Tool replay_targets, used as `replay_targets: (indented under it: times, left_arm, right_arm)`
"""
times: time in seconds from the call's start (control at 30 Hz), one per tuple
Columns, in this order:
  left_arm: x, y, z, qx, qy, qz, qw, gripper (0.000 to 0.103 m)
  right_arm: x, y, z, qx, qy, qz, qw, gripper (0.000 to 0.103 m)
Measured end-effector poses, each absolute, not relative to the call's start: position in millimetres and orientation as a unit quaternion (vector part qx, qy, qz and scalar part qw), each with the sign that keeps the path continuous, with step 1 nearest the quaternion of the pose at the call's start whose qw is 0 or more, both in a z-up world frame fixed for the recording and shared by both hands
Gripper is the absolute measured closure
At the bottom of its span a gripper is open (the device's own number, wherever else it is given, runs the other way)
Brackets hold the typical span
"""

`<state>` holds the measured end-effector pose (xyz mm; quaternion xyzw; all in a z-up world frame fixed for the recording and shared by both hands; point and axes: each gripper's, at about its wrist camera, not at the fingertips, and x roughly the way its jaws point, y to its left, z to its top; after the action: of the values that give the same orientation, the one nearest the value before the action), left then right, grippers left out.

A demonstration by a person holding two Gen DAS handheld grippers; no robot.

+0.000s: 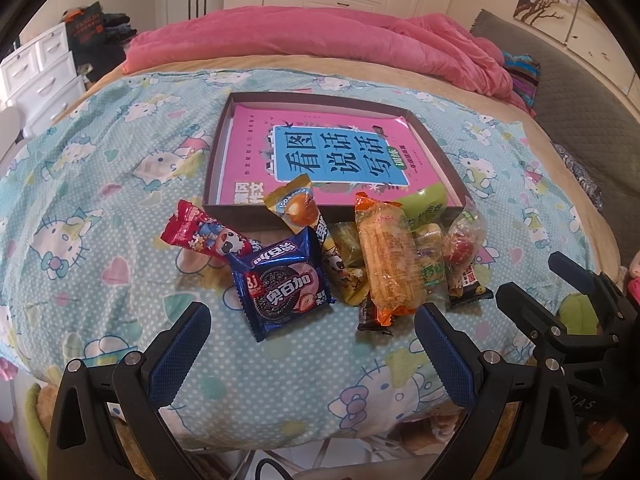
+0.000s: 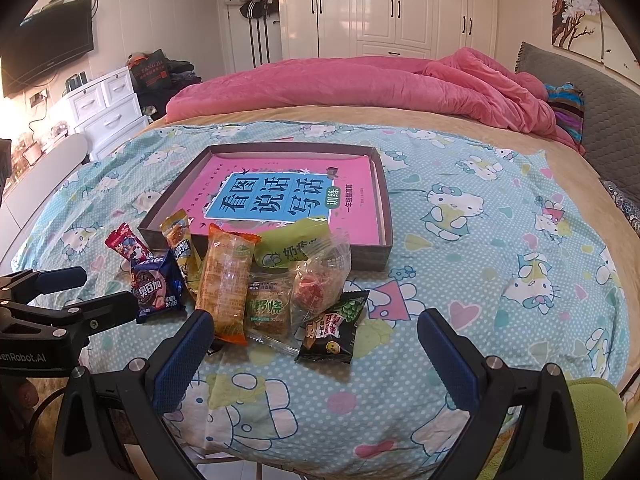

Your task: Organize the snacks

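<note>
A pile of wrapped snacks lies on the bed in front of a shallow brown box (image 1: 256, 216) (image 2: 384, 208) that holds a pink book (image 1: 320, 148) (image 2: 288, 196). The pile includes a blue cookie pack (image 1: 282, 286) (image 2: 156, 286), a red pack (image 1: 200, 234) (image 2: 126, 246), a long orange pack (image 1: 390, 264) (image 2: 226, 284), a green pack (image 1: 424, 204) (image 2: 292, 246) leaning on the box rim, a clear bag with red candy (image 2: 316, 284) and a black pack (image 2: 332, 330). My left gripper (image 1: 312, 344) is open, just short of the blue pack. My right gripper (image 2: 316, 352) is open, near the black pack.
The bed has a light blue cartoon-print sheet (image 2: 480, 240) and a pink quilt (image 2: 380, 84) bunched at the far side. White drawers (image 2: 108, 108) and a TV (image 2: 48, 48) stand left of the bed. White wardrobes (image 2: 400, 4) line the back wall.
</note>
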<state>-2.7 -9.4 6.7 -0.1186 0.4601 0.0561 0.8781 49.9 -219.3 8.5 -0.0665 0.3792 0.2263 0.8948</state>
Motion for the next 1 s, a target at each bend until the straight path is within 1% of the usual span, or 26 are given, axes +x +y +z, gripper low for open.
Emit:
replay_targets:
  times: [0.57, 1.0]
  left_arm:
    - [-5.0, -4.5, 2.7, -0.126, 0.465, 0.069, 0.874, 0.002]
    - [-2.7, 28.6, -10.0, -0.186, 0.473, 0.089, 0.857, 0.002]
  right_arm:
    - [55.0, -220.0, 7.8, -0.055, 0.385, 0.228, 0.893, 0.001]
    - [63.2, -221.7, 0.1, -0.043, 0.398, 0.229, 0.887, 0.0]
